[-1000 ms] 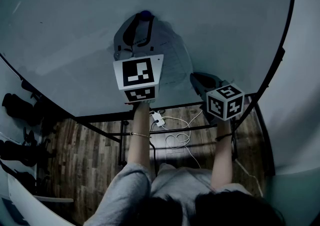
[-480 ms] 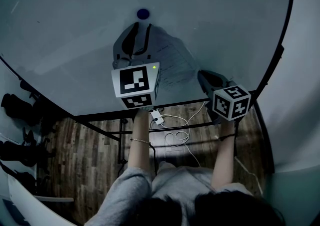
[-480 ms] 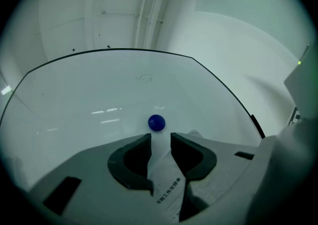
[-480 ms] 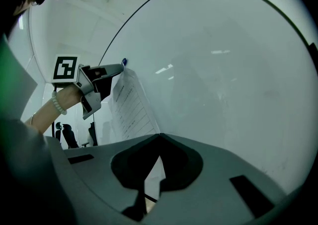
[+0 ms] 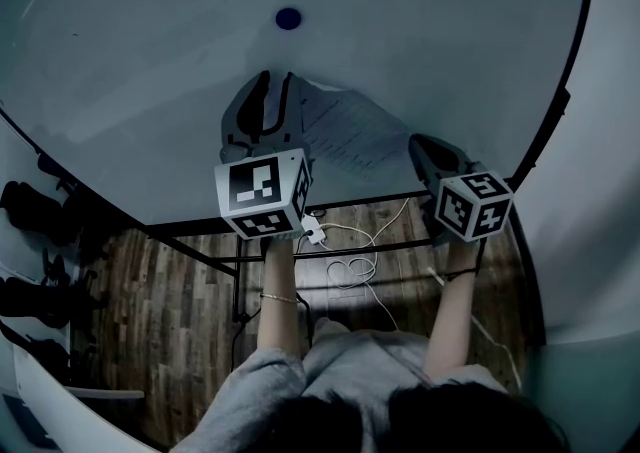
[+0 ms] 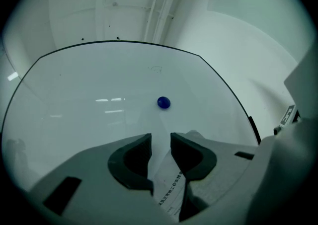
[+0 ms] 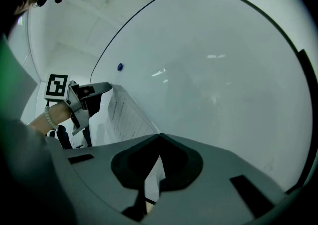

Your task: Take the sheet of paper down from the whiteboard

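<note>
The sheet of paper (image 5: 350, 131) sits mid-frame, below the blue magnet (image 5: 288, 18). The left gripper (image 6: 160, 142) pinches its top edge and the right gripper (image 7: 160, 137) is clamped tight on its lower corner. Pulling the hands apart could tear it — or the left's thin hold could slip.
</note>
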A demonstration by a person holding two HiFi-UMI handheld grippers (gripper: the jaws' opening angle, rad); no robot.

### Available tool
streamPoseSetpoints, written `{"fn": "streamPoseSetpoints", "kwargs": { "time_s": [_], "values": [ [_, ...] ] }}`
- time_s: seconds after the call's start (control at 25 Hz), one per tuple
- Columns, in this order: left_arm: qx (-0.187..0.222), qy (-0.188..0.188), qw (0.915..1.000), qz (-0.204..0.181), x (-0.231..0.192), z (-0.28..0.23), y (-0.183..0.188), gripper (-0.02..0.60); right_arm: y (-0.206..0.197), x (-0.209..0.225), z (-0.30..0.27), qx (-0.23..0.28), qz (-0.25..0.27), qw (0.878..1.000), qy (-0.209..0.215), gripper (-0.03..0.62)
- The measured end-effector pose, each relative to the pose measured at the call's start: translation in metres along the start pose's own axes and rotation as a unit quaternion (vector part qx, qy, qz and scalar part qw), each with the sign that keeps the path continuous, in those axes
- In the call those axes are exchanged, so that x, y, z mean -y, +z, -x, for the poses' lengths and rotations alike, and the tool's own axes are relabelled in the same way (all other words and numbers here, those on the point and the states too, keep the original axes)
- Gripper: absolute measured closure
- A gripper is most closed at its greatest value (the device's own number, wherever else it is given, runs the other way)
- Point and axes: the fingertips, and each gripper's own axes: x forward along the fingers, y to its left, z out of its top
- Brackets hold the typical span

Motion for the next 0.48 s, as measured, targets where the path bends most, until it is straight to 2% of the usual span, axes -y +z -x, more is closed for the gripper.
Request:
{"fn": "streamPoseSetpoints", "kwargs": {
  "time_s": [0.4, 0.48],
  "values": [
    [-0.048, 0.019, 0.9975, 0.048, -0.012, 0.035, -0.053, 0.476, 0.010, 0.003, 0.006, 0.020, 0.000, 1.000, -0.017, 0.592],
    [-0.056, 0.020, 0.9967, 0.056, -0.013, 0.041, -0.062, 0.497, 0.011, 0.004, 0.007, 0.023, 0.002, 1.000, -0.019, 0.592]
  ]
}}
